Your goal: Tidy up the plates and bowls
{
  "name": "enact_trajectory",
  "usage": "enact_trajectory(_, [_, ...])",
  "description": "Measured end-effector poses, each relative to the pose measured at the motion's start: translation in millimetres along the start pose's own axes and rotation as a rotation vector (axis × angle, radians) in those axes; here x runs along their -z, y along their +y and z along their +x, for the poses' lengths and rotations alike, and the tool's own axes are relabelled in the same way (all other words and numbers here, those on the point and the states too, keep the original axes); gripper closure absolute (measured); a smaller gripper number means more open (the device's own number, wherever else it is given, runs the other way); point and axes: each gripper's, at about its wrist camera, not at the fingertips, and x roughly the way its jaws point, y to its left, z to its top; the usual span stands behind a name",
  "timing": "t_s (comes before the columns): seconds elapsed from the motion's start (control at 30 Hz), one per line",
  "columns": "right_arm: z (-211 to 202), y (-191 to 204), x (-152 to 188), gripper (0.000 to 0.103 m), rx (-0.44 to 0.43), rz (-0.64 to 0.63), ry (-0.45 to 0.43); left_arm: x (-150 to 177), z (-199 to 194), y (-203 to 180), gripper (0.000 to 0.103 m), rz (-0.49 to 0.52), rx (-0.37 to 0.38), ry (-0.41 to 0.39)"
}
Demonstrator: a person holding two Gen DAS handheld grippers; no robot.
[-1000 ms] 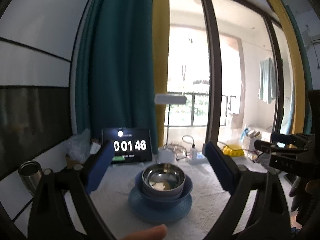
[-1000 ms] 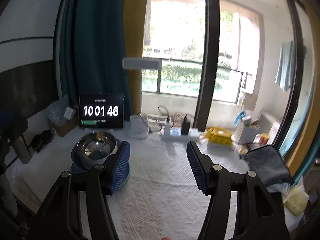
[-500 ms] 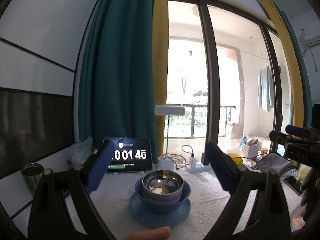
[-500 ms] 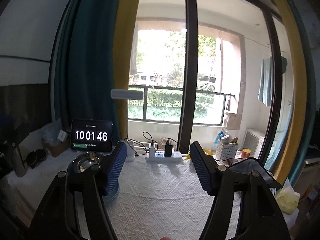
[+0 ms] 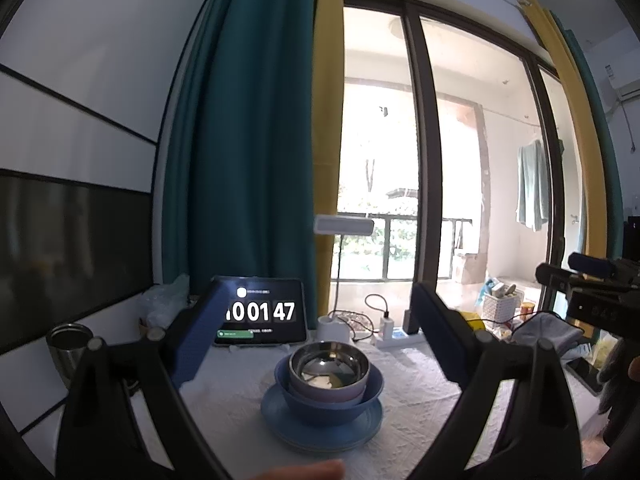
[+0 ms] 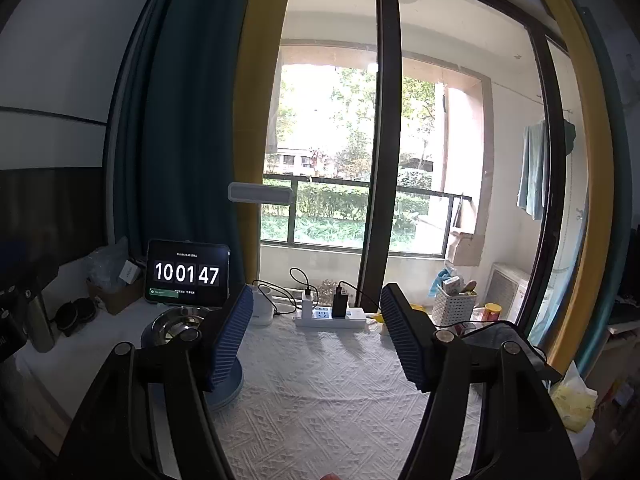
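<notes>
A steel bowl (image 5: 328, 368) sits nested in a blue bowl (image 5: 332, 400), which stands on a stack of blue plates (image 5: 322, 426) on the white tablecloth. My left gripper (image 5: 316, 336) is open and empty, held back from the stack with the bowls between its pads. In the right wrist view the same stack (image 6: 176, 326) is at the left, partly hidden behind the left pad. My right gripper (image 6: 318, 336) is open and empty above the tablecloth, to the right of the stack.
A tablet clock (image 5: 260, 312) stands behind the stack. A steel cup (image 5: 70, 346) is at the far left. A white lamp base (image 5: 334, 330) and a power strip (image 6: 330, 316) with cables lie at the back. A grey cloth (image 5: 548, 336) is at the right.
Both grippers have risen and tilted up, so more window shows and the table sits lower in view. The stack has not moved. Both grippers stay open.
</notes>
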Motion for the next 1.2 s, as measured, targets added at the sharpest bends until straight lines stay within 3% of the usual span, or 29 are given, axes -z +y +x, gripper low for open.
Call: enact_trajectory(1.2, [5.8, -5.7, 8.6, 0.033, -0.009, 0.004, 0.036, 1.8, 2.0, -9.9, 0.01, 0.009, 0.037, 0.034])
